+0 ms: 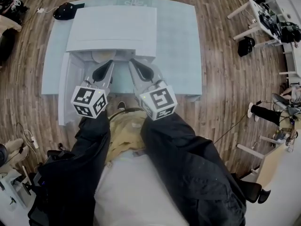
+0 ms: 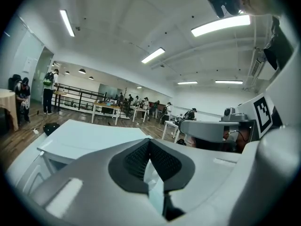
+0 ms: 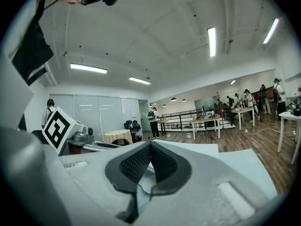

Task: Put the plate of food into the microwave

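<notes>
- White microwave (image 1: 113, 27) is sitting on a pale blue table (image 1: 181, 46), its mouth facing the person and its back lying near the table's far edge.
- Its door (image 1: 66, 88) is hanging open at the microwave's left side, swinging out toward the person, so the mouth is standing unobstructed.
- Showing just inside the microwave's mouth, under the front edge of its top, is a pale round sliver that looks like the plate (image 1: 100, 55). The food on it is too small to make out.
- Hovering just in front of the microwave's mouth, toward its left half, is the left gripper (image 1: 107, 64). In its own view the left gripper (image 2: 149, 145) is clenched, tips meeting, gripping nothing.
- Hovering in front of the mouth's right half is the right gripper (image 1: 134, 62). In its own view the right gripper (image 3: 150, 145) is likewise clenched tip to tip on nothing.
- Both grippers are pointing into the microwave with a narrow gap between them. Whether either tip is touching the microwave's front edge cannot be told.
- Bare table is stretching wide to the microwave's right, with only a narrow strip running along its left.
- Wooden floor (image 1: 221, 93) is lying open around the table, and white desks (image 1: 263, 13) are standing well apart to the microwave's right.
- Dark sleeves (image 1: 188, 164) are reaching toward the microwave from the near side.
</notes>
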The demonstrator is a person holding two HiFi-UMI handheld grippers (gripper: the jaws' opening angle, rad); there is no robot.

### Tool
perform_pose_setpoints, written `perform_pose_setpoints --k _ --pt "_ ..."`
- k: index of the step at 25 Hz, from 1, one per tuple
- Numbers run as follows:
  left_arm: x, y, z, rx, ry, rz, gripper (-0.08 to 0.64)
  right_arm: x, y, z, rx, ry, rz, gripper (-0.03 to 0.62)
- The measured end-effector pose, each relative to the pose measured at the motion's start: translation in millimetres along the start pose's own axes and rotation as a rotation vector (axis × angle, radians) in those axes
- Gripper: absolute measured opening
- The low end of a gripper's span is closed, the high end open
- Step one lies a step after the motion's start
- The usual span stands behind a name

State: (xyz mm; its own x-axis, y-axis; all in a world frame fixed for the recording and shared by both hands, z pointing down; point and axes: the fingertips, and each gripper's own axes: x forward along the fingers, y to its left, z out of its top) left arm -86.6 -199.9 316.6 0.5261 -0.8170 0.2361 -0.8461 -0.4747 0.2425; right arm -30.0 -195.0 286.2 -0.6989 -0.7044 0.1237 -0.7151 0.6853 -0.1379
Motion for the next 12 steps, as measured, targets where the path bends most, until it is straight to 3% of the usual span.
perform_pose_setpoints --k 12 --pt "18 -34 17 0.049 -0.022 -0.046 -0.008 -22 -39 28 -0.033 -0.036 -0.089 -0.003"
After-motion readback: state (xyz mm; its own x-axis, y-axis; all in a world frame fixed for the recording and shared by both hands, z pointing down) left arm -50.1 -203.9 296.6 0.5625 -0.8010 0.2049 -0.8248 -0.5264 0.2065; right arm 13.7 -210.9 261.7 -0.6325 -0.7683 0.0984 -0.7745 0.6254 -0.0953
